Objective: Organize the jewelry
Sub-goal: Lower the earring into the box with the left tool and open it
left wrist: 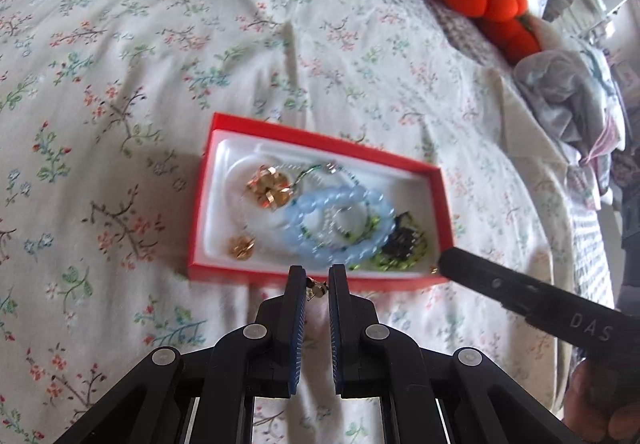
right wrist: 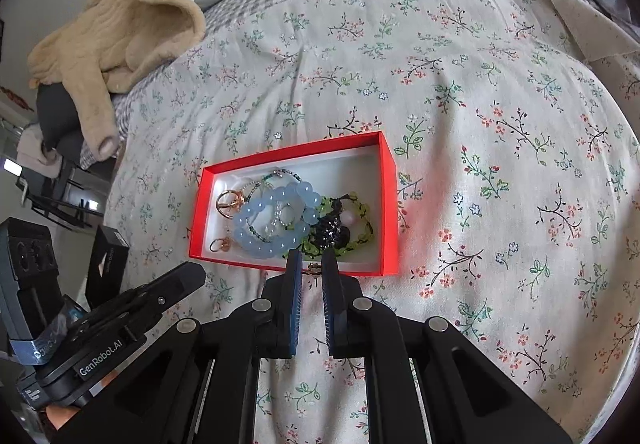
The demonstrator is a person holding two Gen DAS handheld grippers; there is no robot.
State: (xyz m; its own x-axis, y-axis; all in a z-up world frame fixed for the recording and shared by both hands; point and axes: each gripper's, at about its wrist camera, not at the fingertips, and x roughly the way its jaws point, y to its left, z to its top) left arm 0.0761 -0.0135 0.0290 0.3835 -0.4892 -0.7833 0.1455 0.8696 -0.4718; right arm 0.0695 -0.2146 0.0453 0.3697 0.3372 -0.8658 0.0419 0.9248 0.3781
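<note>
Floral cotton bedspread (right wrist: pixel 460 84), cream with pink and green sprigs, covered the bed and carried everything listed. Beige quilted garment (right wrist: pixel 120 28) lay crumpled at its far left edge in the right wrist view; orange plush toy (left wrist: pixel 492 4) rested against the pillows at the far right in the left wrist view.

Red cardboard box (right wrist: pixel 390 204), open-topped with a white lining, sat on the bedspread just beyond both grippers. Contents: pale blue beaded bracelet (right wrist: pixel 264 220) near the middle; green beaded bracelet (right wrist: pixel 360 228) with a black beaded piece (right wrist: pixel 332 232) toward the right end; thin string of small green and clear beads (right wrist: pixel 276 176) along the far wall; gold flower-shaped piece (left wrist: pixel 268 186) and a smaller gold ring (left wrist: pixel 241 247) toward the left end.

Left gripper (left wrist: pixel 318 284) was held above the box's near wall, its jaws drawn nearly together and pinching a small gold earring (left wrist: pixel 317 289) at the tips.

Right gripper (right wrist: pixel 311 268) was likewise at the near wall, jaws nearly together on a small gold stud (right wrist: pixel 313 268).
</note>
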